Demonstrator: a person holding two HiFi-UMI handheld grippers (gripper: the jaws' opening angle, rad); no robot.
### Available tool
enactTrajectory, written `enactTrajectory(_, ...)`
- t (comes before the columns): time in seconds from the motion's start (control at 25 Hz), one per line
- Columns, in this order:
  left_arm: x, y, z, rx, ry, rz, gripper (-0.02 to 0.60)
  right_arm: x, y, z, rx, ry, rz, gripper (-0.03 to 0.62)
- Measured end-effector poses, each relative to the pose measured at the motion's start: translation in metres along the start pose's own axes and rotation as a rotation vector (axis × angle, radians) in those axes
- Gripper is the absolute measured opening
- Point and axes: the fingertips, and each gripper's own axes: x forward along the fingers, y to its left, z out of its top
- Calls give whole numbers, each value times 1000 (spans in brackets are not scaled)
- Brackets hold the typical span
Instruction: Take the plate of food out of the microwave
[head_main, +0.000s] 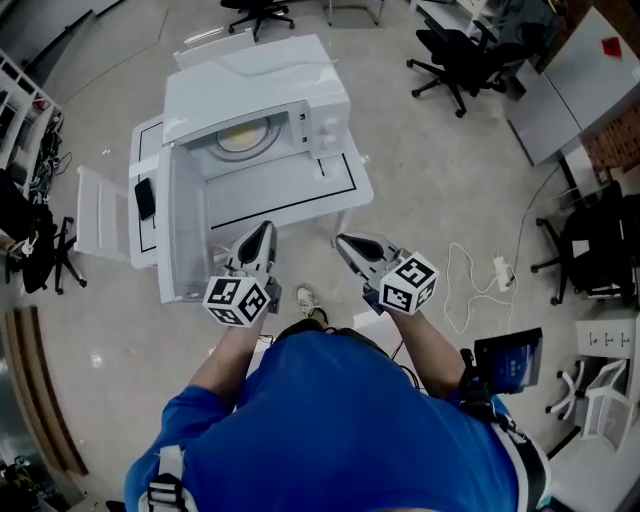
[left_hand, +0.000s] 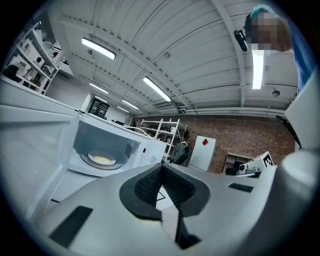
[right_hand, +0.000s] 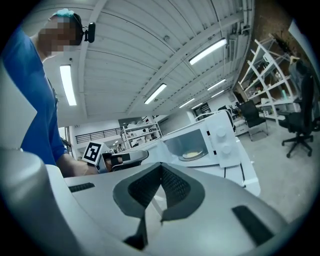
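Note:
A white microwave (head_main: 255, 95) stands on a white table (head_main: 300, 190) with its door (head_main: 185, 225) swung open toward me. Inside it lies a plate of yellowish food (head_main: 243, 137), which also shows in the left gripper view (left_hand: 101, 159) and the right gripper view (right_hand: 192, 154). My left gripper (head_main: 262, 232) hangs at the table's near edge beside the open door, jaws shut and empty (left_hand: 161, 167). My right gripper (head_main: 343, 243) is level with it to the right, just off the table's front edge, also shut on nothing (right_hand: 161, 167). Both are well short of the plate.
A black flat device (head_main: 145, 198) lies on the table left of the door. A white chair (head_main: 100, 215) stands at the table's left. Black office chairs (head_main: 455, 55) stand at the back right. A white cable with a power strip (head_main: 500, 268) lies on the floor to my right.

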Motion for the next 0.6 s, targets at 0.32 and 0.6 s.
enactTrajectory(0.32,36,48,8,19,13,80,9,53,-30,21,-37,54,46,2)
enactTrajectory(0.6,56,87,11,46,27,118,9,103,-53,26,-56,89,60,2)
